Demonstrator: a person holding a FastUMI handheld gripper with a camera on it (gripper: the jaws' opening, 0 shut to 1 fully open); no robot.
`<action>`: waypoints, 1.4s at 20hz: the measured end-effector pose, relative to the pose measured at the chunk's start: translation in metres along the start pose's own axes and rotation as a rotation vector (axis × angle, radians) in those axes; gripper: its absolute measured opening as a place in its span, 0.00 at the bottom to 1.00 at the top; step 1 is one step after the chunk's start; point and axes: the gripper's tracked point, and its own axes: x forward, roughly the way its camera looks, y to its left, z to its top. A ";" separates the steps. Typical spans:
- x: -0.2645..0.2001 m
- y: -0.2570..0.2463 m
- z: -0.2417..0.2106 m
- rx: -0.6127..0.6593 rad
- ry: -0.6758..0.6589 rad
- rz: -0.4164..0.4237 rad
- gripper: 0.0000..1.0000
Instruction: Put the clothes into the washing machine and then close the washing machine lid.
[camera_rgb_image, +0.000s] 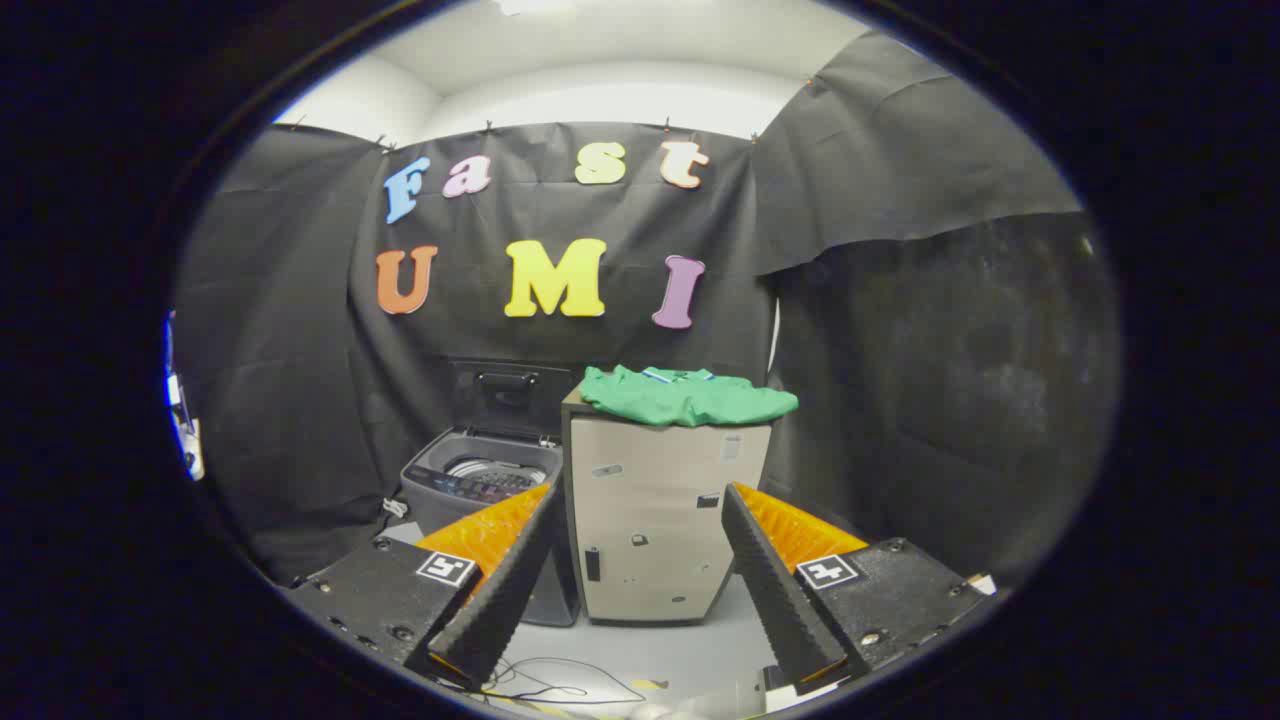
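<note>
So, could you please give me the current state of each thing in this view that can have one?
washing machine: lid raised, drum open, nothing visible inside.
green garment: lying in a heap on top of the beige cabinet, not yet in the machine.
beige cabinet: door shut, standing beside the washing machine.
tongs: open, holding nothing, well short of the cabinet.

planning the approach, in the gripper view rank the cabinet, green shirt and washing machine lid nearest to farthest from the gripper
Gripper, jaws open, holding nothing.
1. Beige cabinet: just ahead, between the fingers.
2. Green shirt: on the cabinet's top, slightly farther.
3. Washing machine lid: raised, farthest, beyond the cabinet and left, against the wall.
</note>
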 end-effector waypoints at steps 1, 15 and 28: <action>0.000 -0.003 0.000 0.009 0.001 -0.008 1.00; 0.011 -0.013 0.025 0.045 -0.003 -0.053 1.00; 0.152 -0.063 0.171 0.099 -0.004 -0.095 1.00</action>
